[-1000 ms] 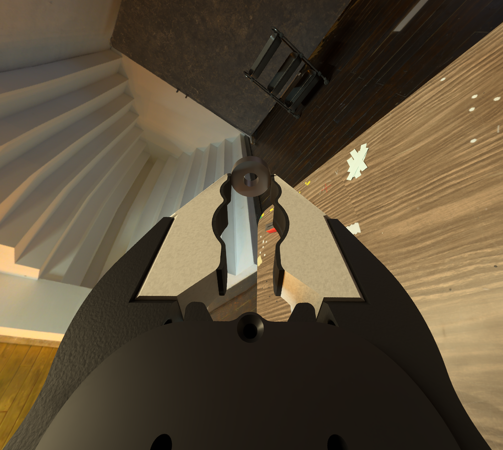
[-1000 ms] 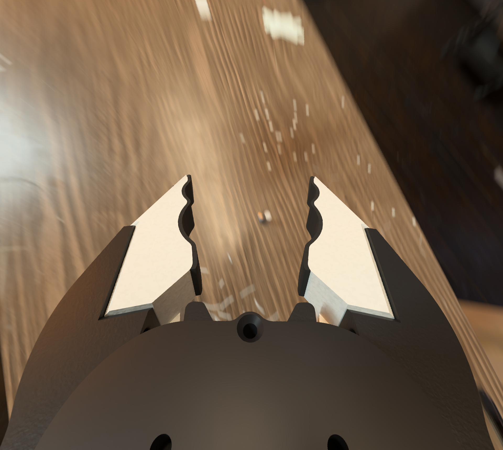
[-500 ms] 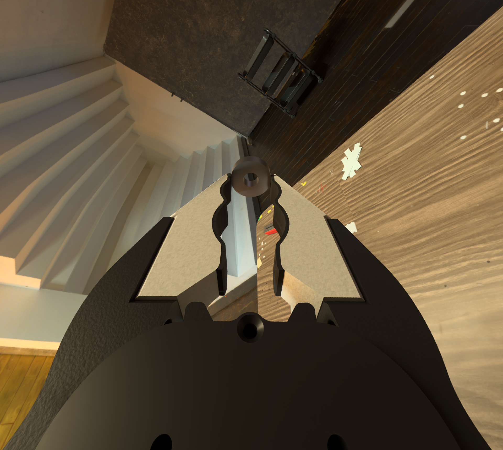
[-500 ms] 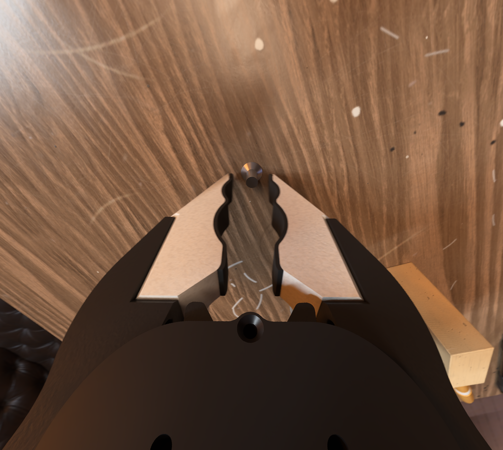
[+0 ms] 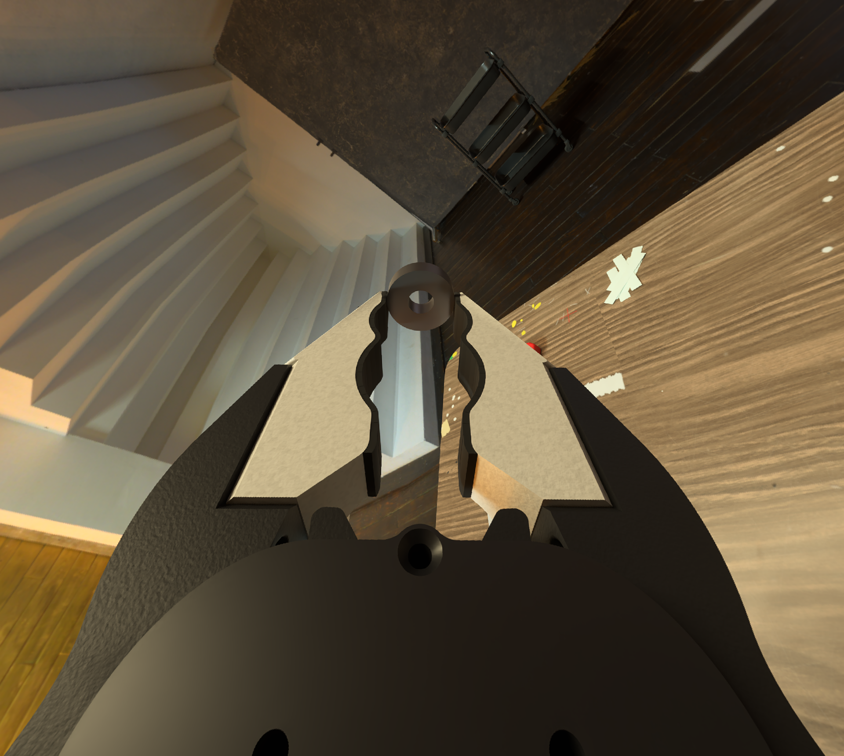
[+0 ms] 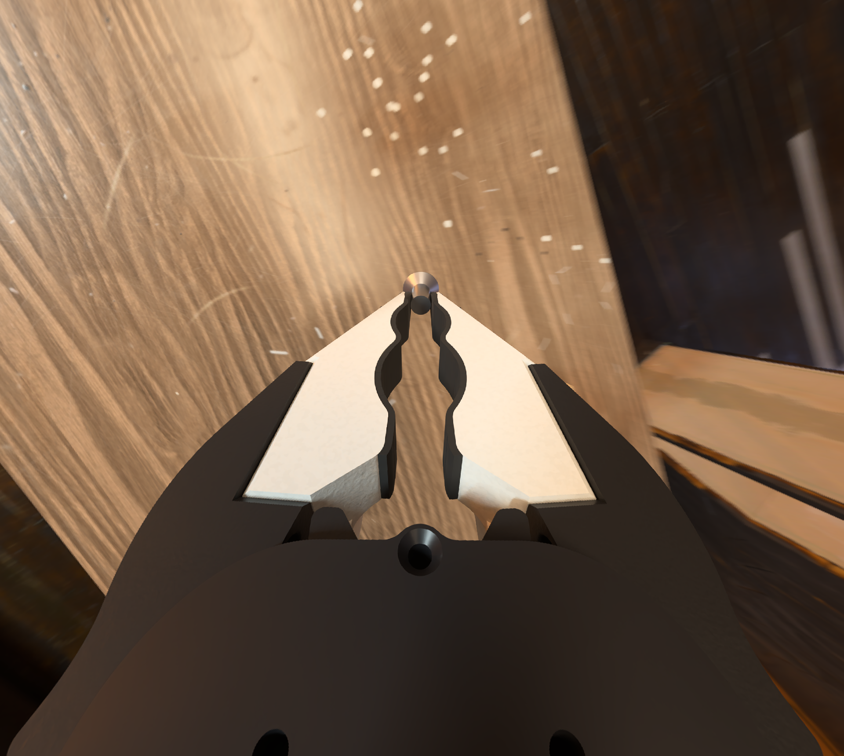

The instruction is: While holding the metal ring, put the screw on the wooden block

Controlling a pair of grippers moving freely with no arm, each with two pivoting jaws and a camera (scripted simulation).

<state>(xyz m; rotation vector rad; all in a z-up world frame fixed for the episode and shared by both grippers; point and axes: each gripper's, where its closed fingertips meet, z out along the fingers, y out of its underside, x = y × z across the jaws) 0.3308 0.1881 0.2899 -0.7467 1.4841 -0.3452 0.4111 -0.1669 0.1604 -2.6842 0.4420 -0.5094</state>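
Pinching metal ring at fingertips: left gripper, tabletop at 3 o'clock. Right gripper clamped on screw above tabletop.

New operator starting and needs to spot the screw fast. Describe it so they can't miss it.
Start at the wooden tabletop in the right wrist view, then follow the right hand-held gripper to its tips. The screw is pinched there: a small silvery piece with a flared round head, unlike the flat white flecks scattered on the wood beyond.
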